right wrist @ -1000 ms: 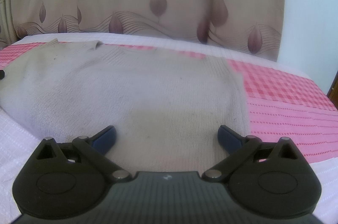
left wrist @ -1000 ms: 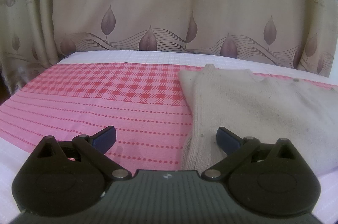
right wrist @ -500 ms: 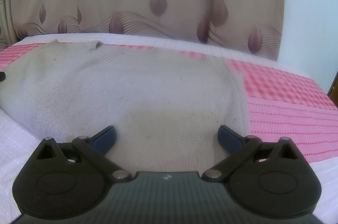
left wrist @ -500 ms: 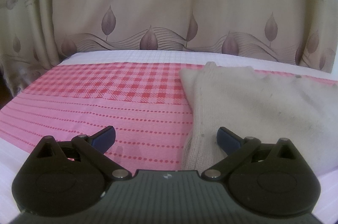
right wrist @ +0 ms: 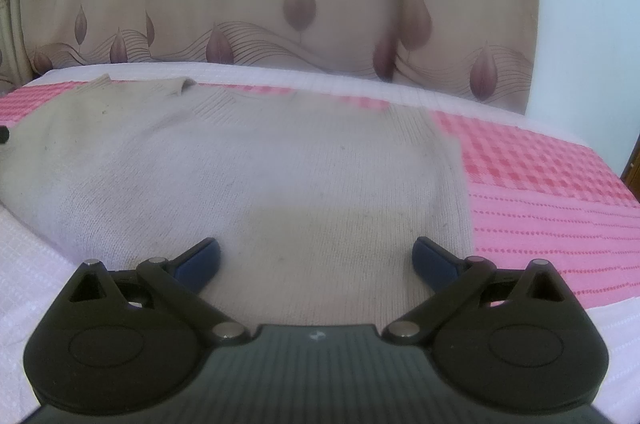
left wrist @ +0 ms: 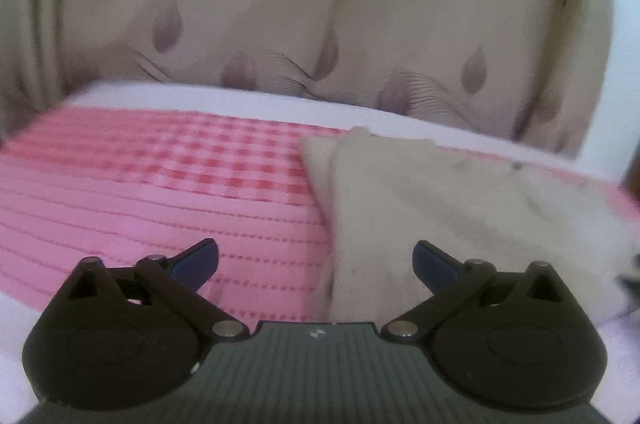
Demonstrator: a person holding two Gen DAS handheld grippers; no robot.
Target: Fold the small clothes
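Fingers (right wrist: 200, 262) spread wide, cream sweater (right wrist: 260, 176) lying just beyond them.

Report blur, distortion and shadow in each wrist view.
Left wrist view: motion blur smears the curtain, the pink cloth and the sweater; only the left gripper stays sharp. Right wrist view: sharp, fisheye bows the bed edge, and a soft shadow lies on the sweater ahead of the right gripper.
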